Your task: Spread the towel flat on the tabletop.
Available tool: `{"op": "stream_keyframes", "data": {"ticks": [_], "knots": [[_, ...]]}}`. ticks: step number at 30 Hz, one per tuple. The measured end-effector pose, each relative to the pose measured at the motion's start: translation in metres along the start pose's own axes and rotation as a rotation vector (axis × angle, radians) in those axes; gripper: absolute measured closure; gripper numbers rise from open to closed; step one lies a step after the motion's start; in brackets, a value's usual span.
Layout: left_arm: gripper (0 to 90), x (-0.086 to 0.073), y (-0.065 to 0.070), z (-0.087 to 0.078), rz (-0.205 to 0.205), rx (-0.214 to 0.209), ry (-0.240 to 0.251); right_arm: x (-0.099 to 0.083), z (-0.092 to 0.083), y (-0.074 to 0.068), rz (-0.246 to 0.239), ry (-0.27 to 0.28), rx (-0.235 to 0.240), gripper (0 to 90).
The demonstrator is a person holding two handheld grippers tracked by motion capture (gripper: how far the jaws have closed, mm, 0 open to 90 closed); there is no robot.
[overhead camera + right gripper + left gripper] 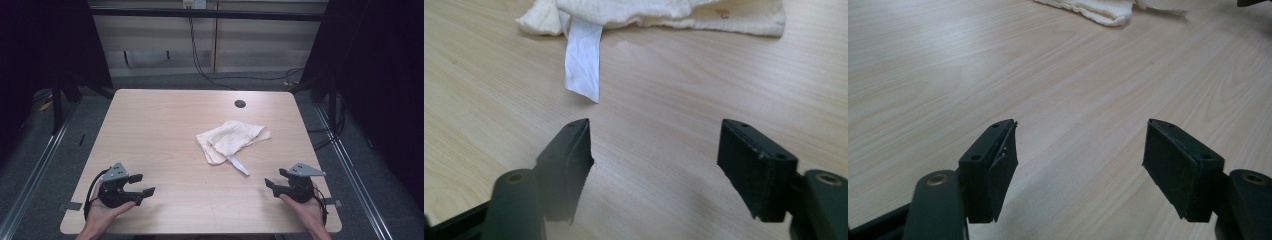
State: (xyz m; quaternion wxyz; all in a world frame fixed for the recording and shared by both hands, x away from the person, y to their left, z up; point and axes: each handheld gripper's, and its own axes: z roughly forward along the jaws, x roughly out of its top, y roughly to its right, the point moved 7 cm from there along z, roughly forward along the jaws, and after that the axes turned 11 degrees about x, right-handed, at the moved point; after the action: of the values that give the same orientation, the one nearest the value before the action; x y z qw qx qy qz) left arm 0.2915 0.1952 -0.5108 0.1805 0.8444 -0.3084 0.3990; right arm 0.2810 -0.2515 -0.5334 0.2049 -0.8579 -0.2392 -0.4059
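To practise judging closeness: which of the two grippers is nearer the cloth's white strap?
The right gripper: the white strap of the cloth points toward it; the left gripper sits farther off.

Left hand-held gripper (142,185) and right hand-held gripper (274,181), jaws wide apart, pointed inward, nothing between them.

A light wooden table (165,125) is standing on grey carpet (30,150), stretching ahead of both claws; a round cable hole (240,104) is sitting beyond them; black cables (200,60) are hanging down the beige wall panels (260,45) farther off.
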Motion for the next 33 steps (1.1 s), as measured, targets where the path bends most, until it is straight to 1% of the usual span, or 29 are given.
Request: {"op": "stream_keyframes", "data": {"ticks": [1, 2, 3, 4, 5, 6, 7, 9, 10, 11, 13, 14, 16, 19, 20, 21, 23, 24, 26, 27, 28, 29, 31, 33], "knots": [[27.1, 0.001, 0.003, 0.0, 0.01, -0.013, 0.006, -0.001, 0.001, 0.0, 0.005, -0.007, 0.004, 26.8], [27.1, 0.002, 0.004, 0.0, 0.023, -0.012, 0.006, -0.003, 0.003, -0.001, 0.015, -0.035, 0.021, 26.6], [27.0, 0.003, 0.005, 0.0, 0.023, -0.018, 0.011, -0.003, 0.003, -0.001, 0.018, -0.04, 0.03, 25.7], [27.3, 0.004, 0.006, 0.0, 0.016, -0.024, 0.013, -0.002, 0.002, -0.002, 0.024, -0.028, 0.038, 25.3], [27.4, 0.004, 0.006, 0.001, 0.018, -0.025, 0.008, -0.002, 0.001, -0.002, 0.027, -0.028, 0.036, 25.7], [27.6, 0.003, 0.006, 0.002, 0.014, -0.023, 0.005, -0.002, 0.0, -0.002, 0.025, -0.022, 0.029, 25.0], [27.7, 0.003, 0.006, 0.003, 0.008, -0.031, 0.001, -0.001, -0.001, -0.002, 0.022, -0.01, 0.03, 25.2], [28.5, 0.003, 0.005, 0.005, -0.007, -0.034, -0.003, -0.001, -0.001, -0.003, 0.027, -0.012, 0.035, 25.0], [29.6, 0.003, 0.004, 0.007, -0.017, -0.033, -0.009, -0.002, 0.0, -0.003, 0.032, -0.02, 0.044, 28.2], [30.5, 0.003, 0.003, 0.009, -0.022, -0.039, -0.016, -0.002, 0.001, -0.005, 0.028, -0.025, 0.071, 31.1], [31.9, 0.004, 0.001, 0.014, -0.036, -0.045, -0.021, -0.002, 0.002, -0.007, 0.029, -0.032, 0.079, 30.6], [32.1, 0.004, 0.0, 0.015, -0.043, -0.046, -0.022, -0.002, 0.002, -0.009, 0.029, -0.031, 0.095, 30.8], [32.6, 0.005, 0.001, 0.017, -0.047, -0.053, -0.018, -0.001, 0.002, -0.011, 0.03, -0.033, 0.11, 31.9], [33.0, 0.004, 0.002, 0.017, -0.033, -0.051, -0.023, 0.002, 0.002, -0.013, 0.029, -0.029, 0.131, 34.3], [32.8, 0.003, 0.003, 0.016, -0.034, -0.055, -0.022, 0.003, 0.001, -0.014, 0.022, -0.029, 0.134, 36.6], [32.5, 0.003, 0.003, 0.015, -0.029, -0.052, -0.024, 0.005, 0.001, -0.016, 0.016, -0.028, 0.142, 36.9], [32.8, 0.002, 0.006, 0.012, -0.026, -0.064, -0.023, 0.009, 0.0, -0.02, 0.015, -0.015, 0.158, 38.3], [32.6, 0.001, 0.006, 0.01, -0.023, -0.061, -0.02, 0.011, 0.001, -0.022, 0.009, -0.012, 0.171, 39.3], [32.7, 0.002, 0.008, 0.008, -0.006, -0.069, -0.009, 0.016, 0.002, -0.026, -0.003, -0.013, 0.18, 39.6], [33.3, 0.002, 0.008, 0.007, -0.003, -0.064, -0.008, 0.019, 0.003, -0.027, -0.022, -0.023, 0.184, 39.6], [33.3, 0.002, 0.008, 0.008, 0.005, -0.061, -0.006, 0.022, 0.003, -0.027, -0.027, -0.023, 0.181, 40.2], [33.2, 0.002, 0.008, 0.008, 0.007, -0.064, -0.007, 0.029, 0.002, -0.027, -0.022, -0.002, 0.209, 40.9], [33.2, 0.003, 0.008, 0.01, 0.008, -0.063, -0.012, 0.035, 0.003, -0.026, -0.019, 0.009, 0.211, 41.3], [32.8, 0.002, 0.007, 0.013, 0.008, -0.058, -0.027, 0.042, 0.009, -0.022, -0.02, 0.01, 0.209, 41.1]]}}
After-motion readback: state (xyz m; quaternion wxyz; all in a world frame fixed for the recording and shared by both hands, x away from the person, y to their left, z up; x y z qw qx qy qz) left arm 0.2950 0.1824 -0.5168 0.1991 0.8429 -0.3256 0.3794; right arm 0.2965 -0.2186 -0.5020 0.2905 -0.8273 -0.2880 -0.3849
